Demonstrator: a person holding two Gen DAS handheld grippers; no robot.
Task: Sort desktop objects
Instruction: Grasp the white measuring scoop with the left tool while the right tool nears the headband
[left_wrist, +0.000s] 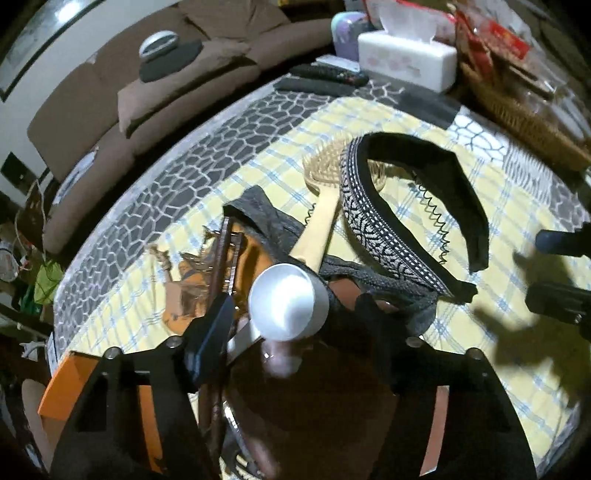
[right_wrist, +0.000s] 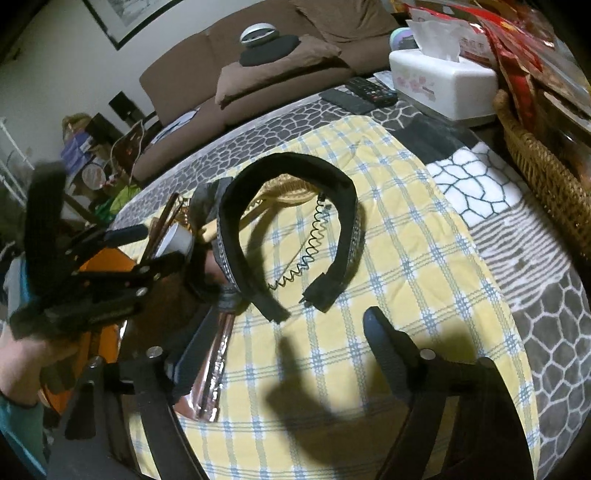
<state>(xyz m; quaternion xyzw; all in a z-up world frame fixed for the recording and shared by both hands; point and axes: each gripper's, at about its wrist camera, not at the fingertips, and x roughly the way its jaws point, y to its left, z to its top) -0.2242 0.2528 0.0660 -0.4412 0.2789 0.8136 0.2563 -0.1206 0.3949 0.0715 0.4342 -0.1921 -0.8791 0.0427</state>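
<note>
- A small white plastic cup (left_wrist: 290, 301), lying on its side with its mouth towards the camera, sits between the left gripper's (left_wrist: 291, 314) fingers; whether the pads press on it I cannot tell, as one finger is hidden in the dark.
- Just beyond the cup lies a pale wooden hairbrush (left_wrist: 325, 206), its handle running back towards the fingers over a dark grey cloth (left_wrist: 273, 221).
- A black fabric headband with a white patterned band (left_wrist: 373, 229) rests across the brush head, open ends towards the right; a thin black zigzag wire hairband (left_wrist: 436, 221) lies inside its arc.
- All rest on a yellow checked cloth (left_wrist: 498, 206) covering the surface.
- The right gripper (right_wrist: 280, 354) hovers over that cloth with its fingers spread apart and nothing between them, the headband's ends just ahead.
- Far past the fingers stands a white tissue box (left_wrist: 406, 57), with black remote controls (left_wrist: 325, 75) to its left.
</note>
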